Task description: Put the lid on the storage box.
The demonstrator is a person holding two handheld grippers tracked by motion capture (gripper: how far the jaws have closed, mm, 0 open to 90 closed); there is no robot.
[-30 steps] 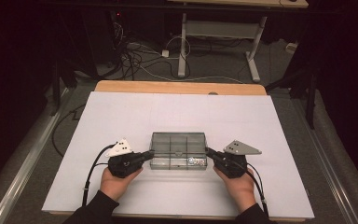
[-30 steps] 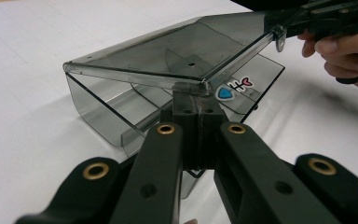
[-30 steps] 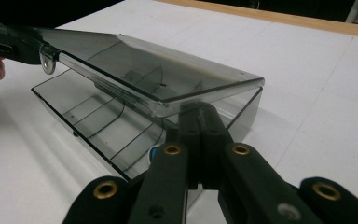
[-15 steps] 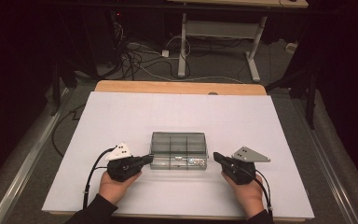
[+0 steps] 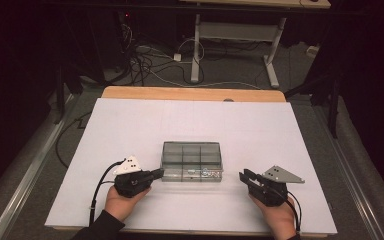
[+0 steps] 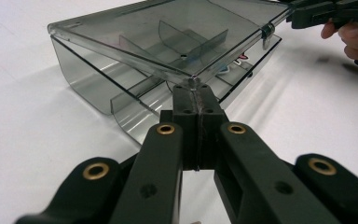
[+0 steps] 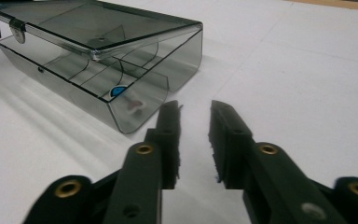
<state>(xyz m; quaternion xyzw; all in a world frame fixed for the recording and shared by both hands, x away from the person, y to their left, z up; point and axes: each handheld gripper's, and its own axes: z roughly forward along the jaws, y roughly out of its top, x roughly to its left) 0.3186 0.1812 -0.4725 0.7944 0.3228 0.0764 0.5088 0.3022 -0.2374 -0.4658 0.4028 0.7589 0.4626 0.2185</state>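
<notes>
High view: a smoky transparent plastic compartment box (image 5: 191, 161) sits at the centre of the white desk (image 5: 130, 125). The left gripper (image 5: 156, 174) touches the box's lower left corner; the right gripper (image 5: 243, 176) lies apart, lower right.

Left gripper view: its jaws are pressed together on the lid's corner edge, the lid slightly lifted.

Right gripper view: its jaws have just been opening, a narrow gap with nothing between; the box lies upper left.
</notes>
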